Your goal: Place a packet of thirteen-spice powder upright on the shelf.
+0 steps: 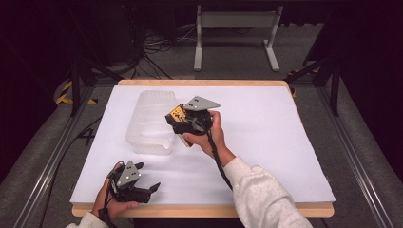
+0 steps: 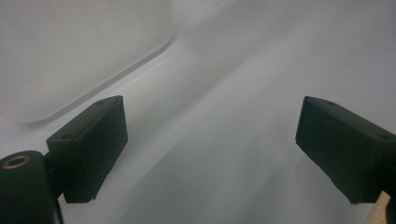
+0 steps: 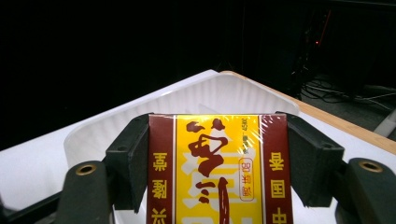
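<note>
Right hand-held gripper (image 3: 217,163) clamps red-yellow box (image 3: 218,168) – at clear tray's (image 1: 152,118) 3 o'clock; left hand-held gripper (image 2: 210,149) agape on surface (image 1: 266,142)

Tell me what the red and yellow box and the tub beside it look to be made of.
The box, clamped in the right claw, looks like printed cardboard under clear film: flat faces, crisp edges, fine wrinkled glints near its top. The tub looks like thin frosted plastic: milky, translucent walls with ribbing and rounded corners.
</note>
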A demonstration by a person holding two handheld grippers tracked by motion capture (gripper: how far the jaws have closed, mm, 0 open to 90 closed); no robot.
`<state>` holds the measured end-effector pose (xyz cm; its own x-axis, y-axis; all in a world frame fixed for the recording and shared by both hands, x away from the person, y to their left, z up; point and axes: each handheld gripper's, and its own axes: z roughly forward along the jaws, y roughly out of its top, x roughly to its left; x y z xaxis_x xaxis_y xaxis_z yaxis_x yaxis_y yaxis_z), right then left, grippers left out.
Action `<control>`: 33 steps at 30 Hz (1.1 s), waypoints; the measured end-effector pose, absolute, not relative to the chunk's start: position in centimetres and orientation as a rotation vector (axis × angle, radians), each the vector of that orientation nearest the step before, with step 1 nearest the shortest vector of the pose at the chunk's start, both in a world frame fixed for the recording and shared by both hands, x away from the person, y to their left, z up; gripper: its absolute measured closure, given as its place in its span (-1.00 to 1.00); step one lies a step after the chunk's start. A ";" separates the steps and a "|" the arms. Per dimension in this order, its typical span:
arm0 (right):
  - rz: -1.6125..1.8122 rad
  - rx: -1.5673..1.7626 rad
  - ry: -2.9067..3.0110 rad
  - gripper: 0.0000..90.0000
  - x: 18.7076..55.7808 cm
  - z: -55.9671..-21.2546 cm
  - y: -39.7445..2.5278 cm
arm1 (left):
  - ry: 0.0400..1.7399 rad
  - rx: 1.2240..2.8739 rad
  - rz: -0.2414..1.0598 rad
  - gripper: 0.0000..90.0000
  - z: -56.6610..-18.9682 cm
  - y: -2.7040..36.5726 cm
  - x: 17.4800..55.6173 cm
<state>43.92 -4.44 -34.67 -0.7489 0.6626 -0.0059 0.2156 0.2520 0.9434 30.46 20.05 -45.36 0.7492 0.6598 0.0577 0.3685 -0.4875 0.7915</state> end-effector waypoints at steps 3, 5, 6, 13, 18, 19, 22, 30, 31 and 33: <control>1.501 0.793 2.134 -0.28 44.7 -34.8 -3.1 | 0.762 2.131 0.458 -0.78 -45.4 20.2 30.3; 1.490 0.792 2.141 -0.28 45.3 -34.9 -2.3 | 0.760 2.128 0.455 -0.78 -45.4 20.3 30.2; 1.488 0.794 2.145 -0.28 45.6 -35.0 -1.8 | 0.764 2.126 0.455 -0.78 -45.4 20.3 30.1; 1.475 0.810 2.145 -0.28 47.2 -35.9 0.4 | 0.760 2.122 0.447 -0.78 -45.4 20.6 30.0; 1.468 0.853 2.120 -0.28 48.4 -36.7 1.5 | 0.766 2.125 0.448 -0.78 -45.5 20.7 29.6; 1.467 0.873 2.108 -0.28 48.8 -36.9 1.8 | 0.763 2.131 0.452 -0.79 -45.5 20.7 29.5; 1.460 0.885 2.098 -0.28 49.2 -37.0 2.3 | 0.764 2.134 0.454 -0.79 -45.6 20.7 29.4; 1.492 0.916 2.077 -0.28 49.0 -37.2 4.2 | 0.768 2.136 0.461 -0.79 -45.6 20.8 29.2; 1.492 0.916 2.077 -0.28 49.0 -37.2 4.2 | 0.769 2.134 0.458 -0.79 -45.6 20.8 29.2; 1.501 0.924 2.080 -0.28 48.9 -37.5 4.6 | 0.767 2.136 0.458 -0.79 -45.6 20.8 29.2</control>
